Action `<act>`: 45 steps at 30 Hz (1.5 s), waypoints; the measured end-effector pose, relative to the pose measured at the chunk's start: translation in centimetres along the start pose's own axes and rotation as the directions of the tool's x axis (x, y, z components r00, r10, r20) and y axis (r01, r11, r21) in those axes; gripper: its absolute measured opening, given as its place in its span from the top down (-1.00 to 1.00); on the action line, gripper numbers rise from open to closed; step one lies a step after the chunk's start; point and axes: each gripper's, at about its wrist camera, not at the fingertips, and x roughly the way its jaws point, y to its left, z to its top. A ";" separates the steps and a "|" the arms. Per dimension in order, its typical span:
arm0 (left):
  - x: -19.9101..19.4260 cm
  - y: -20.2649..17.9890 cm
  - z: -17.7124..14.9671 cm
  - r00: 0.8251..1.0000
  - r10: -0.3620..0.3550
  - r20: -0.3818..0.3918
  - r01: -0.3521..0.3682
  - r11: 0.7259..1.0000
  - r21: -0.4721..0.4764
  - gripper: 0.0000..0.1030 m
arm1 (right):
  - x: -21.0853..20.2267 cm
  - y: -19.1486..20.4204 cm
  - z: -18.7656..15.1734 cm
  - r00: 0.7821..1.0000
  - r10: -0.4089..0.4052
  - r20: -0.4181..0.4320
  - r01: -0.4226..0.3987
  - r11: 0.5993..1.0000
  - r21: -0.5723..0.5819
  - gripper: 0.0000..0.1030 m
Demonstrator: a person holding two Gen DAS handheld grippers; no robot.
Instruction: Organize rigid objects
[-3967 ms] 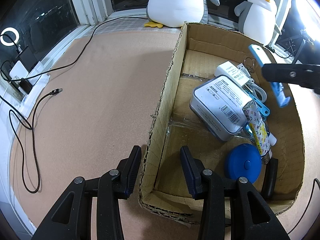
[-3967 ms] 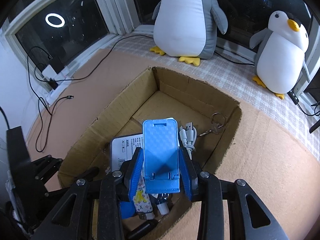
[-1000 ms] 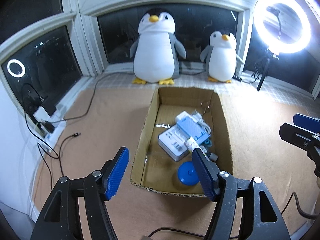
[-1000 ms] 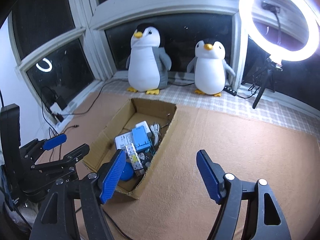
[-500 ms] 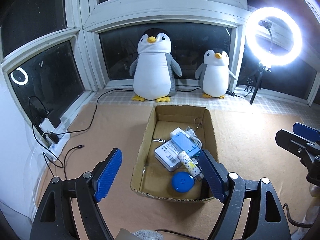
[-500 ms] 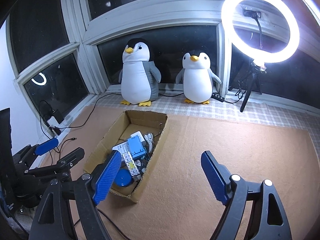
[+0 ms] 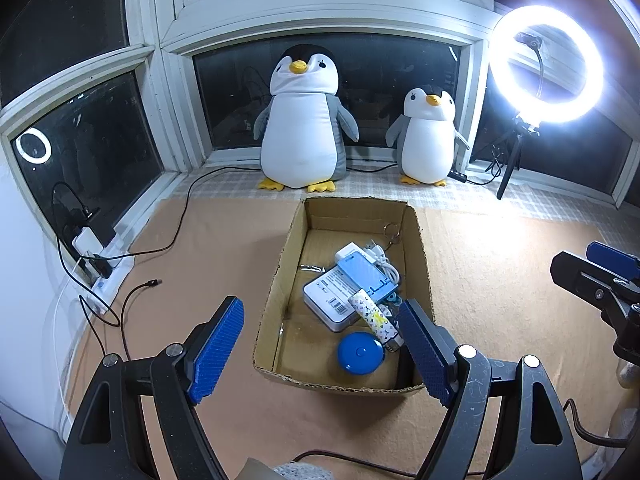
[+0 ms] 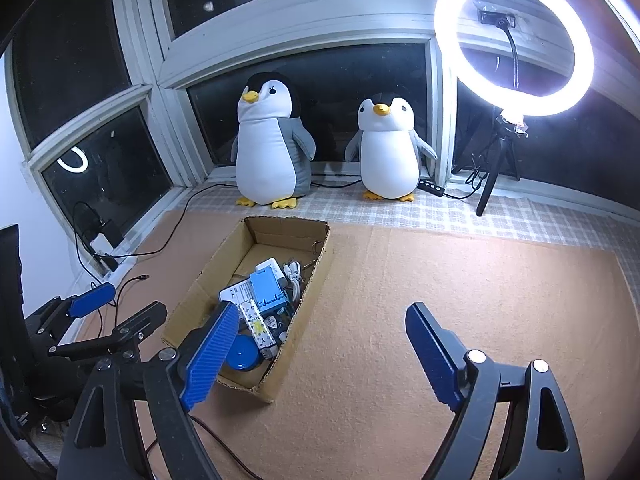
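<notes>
Now | left claw (image 7: 320, 352) wide, empty | right claw (image 8: 316, 354) opening, empty | cardboard box (image 7: 280, 280) beyond both

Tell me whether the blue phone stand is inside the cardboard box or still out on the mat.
Inside. The blue phone stand lies on the white tin within the cardboard box.
</notes>
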 end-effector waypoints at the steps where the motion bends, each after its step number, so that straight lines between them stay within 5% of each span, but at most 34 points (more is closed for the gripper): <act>1: 0.0 0.0 0.0 1.000 0.000 -0.001 0.000 1.000 0.000 -0.60 | 0.0 -0.1 0.0 1.000 0.000 -0.001 0.000 1.000 0.000 -0.61; 45: 0.2 -0.2 0.0 1.000 -0.004 -0.008 0.004 1.000 0.005 -0.60 | 0.4 -0.5 -0.4 1.000 -0.007 -0.017 0.008 1.000 0.019 -0.64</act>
